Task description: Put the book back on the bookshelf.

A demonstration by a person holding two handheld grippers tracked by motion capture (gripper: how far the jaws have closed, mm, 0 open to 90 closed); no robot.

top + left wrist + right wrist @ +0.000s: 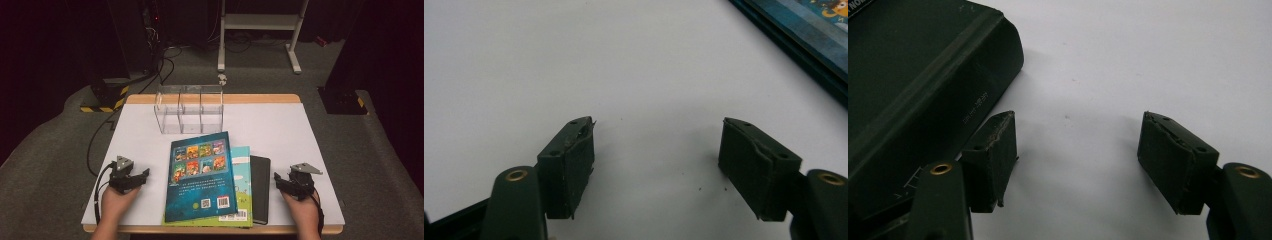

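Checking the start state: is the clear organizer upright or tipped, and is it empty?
Upright and empty: the clear organizer stands on its base behind the books, and nothing shows through its see-through compartments.

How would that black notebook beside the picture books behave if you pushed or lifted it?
The black notebook looks thick with a stiff cover, so it would probably stay rigid rather than flop. Lying flat on the smooth white table, it should slide, not tip. It seems fairly heavy for its size.

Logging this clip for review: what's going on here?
A person rests a tool in each hand on a white table, one either side of a stack of books. The left tool and right tool are both open and hold nothing. The blue book lies on a green book, beside a black notebook. A clear organizer stands behind them.
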